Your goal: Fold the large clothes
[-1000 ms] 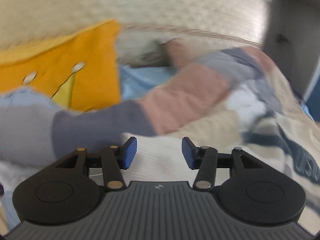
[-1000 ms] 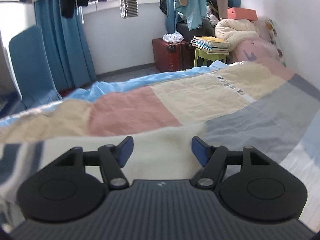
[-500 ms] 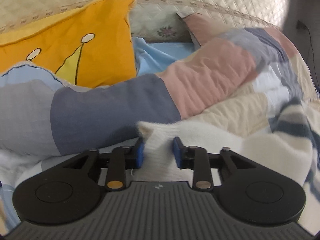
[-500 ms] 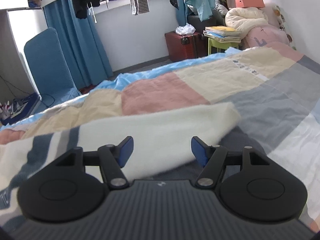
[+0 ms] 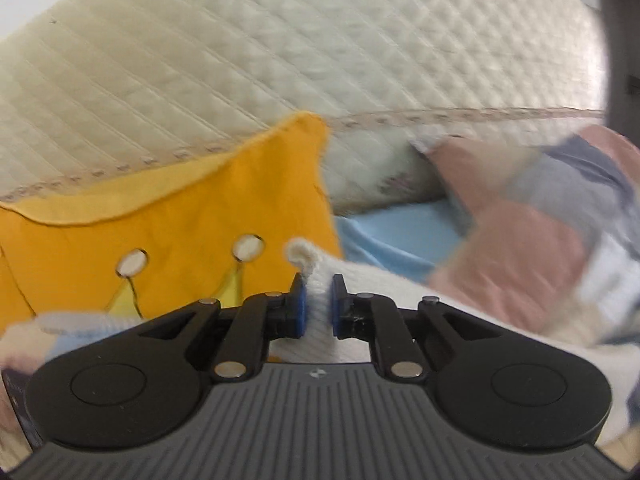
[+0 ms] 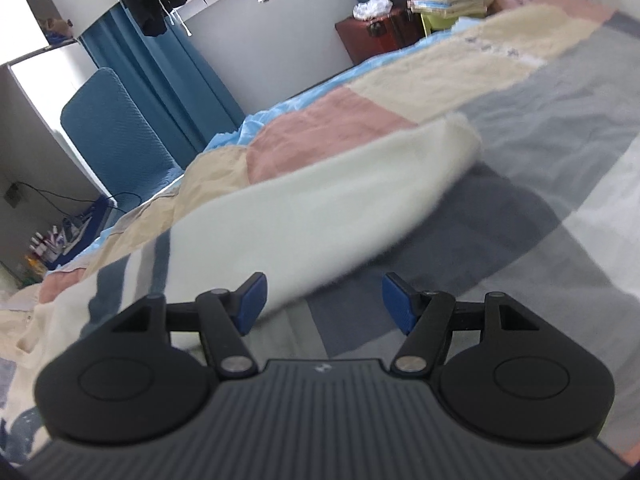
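I am working over a bed [image 6: 560, 128] spread with a patchwork quilt [image 6: 460, 76] of pink, cream and grey squares, in a bedroom with blue curtains [image 6: 160, 80] at the far left, a blue chair [image 6: 116, 136] in front of them and a dark red trunk [image 6: 380, 36] against the far wall. In my left view a cream quilted headboard [image 5: 320, 48] fills the far side, and an orange pillow [image 5: 180, 232] with a crown drawing leans against it at the left, with a fold of light blue sheet [image 5: 400, 236] just right of the pillow. The cream knitted garment [image 6: 320, 212] lies across the quilt, its white sleeve end reaching far and right in my right view, while its striped part with grey-blue bands sits near and left. My left gripper [image 5: 318, 306] has just been closing its jaws, and the blue pads [image 5: 299, 312] now press on a corner of that cream garment from both sides; the pinched corner sticks up past the jaws in front of the pillow, and the rest of the knit trails away to the right. My right gripper [image 6: 324, 302] hangs just above the bed with its jaws standing wide apart and holding nothing; the near edge of the garment lies just beyond its left pad, and bare grey quilt shows between the two pads. The left view is blurred at its right side, so I cannot make out the bedding there in detail.
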A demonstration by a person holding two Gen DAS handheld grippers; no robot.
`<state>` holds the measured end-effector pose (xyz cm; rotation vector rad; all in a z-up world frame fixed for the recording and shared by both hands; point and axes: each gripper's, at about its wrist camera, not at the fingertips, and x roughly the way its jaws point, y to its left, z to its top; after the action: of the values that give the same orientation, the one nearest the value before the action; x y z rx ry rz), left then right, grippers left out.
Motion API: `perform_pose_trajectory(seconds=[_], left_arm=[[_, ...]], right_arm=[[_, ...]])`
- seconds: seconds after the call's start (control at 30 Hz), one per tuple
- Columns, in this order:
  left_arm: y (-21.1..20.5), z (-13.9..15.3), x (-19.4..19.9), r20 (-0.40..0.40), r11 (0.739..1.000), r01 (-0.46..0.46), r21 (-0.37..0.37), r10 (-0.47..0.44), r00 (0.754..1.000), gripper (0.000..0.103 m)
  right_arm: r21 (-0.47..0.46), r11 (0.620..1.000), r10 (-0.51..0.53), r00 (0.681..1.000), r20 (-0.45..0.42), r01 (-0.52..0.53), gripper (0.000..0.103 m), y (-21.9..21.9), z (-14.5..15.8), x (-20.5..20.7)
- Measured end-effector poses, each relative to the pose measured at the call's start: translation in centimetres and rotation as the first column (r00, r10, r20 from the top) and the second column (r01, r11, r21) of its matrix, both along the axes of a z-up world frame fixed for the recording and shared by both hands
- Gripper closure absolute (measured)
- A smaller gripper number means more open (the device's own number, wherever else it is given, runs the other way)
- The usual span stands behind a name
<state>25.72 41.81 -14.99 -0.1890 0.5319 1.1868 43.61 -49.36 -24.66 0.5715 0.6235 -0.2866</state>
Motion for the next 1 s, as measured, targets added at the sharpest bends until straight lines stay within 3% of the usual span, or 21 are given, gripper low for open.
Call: perform_pose_trajectory(seconds=[0.13,0.2,0.33,0.4,0.57,0.67,0.73,0.8,0.93,0.97,1.0], left_arm=[[2.8,-1.5,-0.2,0.027,0.998,-0.001,-0.062,0.003,1.000,0.089],[3.1,-1.9,-1.2,0.102,0.996,-0.015,-0.091,0.024,0.994,0.087],[2.9,-1.6,-3.1,0.219,0.989,-0.036,-0.146,0.068,0.973,0.053],[2.1,-1.1,-3.8,0.230,0.989,-0.028,-0.146,0.061,0.971,0.046],[-1.8,1.0,-4.0,0.252,0.986,0.077,-0.147,-0.038,0.967,0.042],[-5.0,1.8,-2.2,0.251,0.969,0.202,-0.141,-0.162,0.954,0.041],[-7.4,2.1,-0.6,0.244,0.942,0.292,-0.163,-0.248,0.937,0.041],[-10.3,1.8,1.3,0.251,0.899,0.390,-0.202,-0.337,0.907,0.041],[-16.9,0.3,5.0,0.268,0.789,0.547,-0.279,-0.483,0.833,0.041],[-18.8,-0.4,5.8,0.274,0.753,0.582,-0.307,-0.516,0.812,0.041],[-20.4,-1.1,6.5,0.281,0.718,0.608,-0.338,-0.539,0.794,0.041]], right_arm=[[0.030,1.000,0.000,1.000,0.013,0.000,0.037,-1.0,-1.5,-0.2],[0.063,0.998,-0.002,0.999,0.033,0.000,0.037,-1.7,-2.2,-0.1],[0.102,0.995,-0.004,0.996,0.093,-0.006,0.035,-2.4,-3.0,0.0],[0.121,0.993,-0.025,0.991,0.129,0.009,0.035,-2.9,-3.3,-0.1],[0.282,0.956,-0.143,0.966,0.216,0.079,0.036,-5.3,-4.8,-0.4],[0.311,0.946,-0.172,0.952,0.254,0.088,0.038,-6.4,-5.4,-0.3],[0.324,0.941,-0.190,0.942,0.276,0.095,0.038,-7.1,-5.7,-0.2],[0.336,0.936,-0.208,0.936,0.284,0.106,0.042,-7.7,-5.8,0.1],[0.325,0.939,-0.212,0.936,0.280,0.116,0.050,-8.6,-5.9,1.0],[0.325,0.938,-0.220,0.934,0.282,0.123,0.060,-8.7,-6.0,1.0],[0.327,0.935,-0.235,0.931,0.280,0.138,0.078,-8.8,-6.3,0.8]])
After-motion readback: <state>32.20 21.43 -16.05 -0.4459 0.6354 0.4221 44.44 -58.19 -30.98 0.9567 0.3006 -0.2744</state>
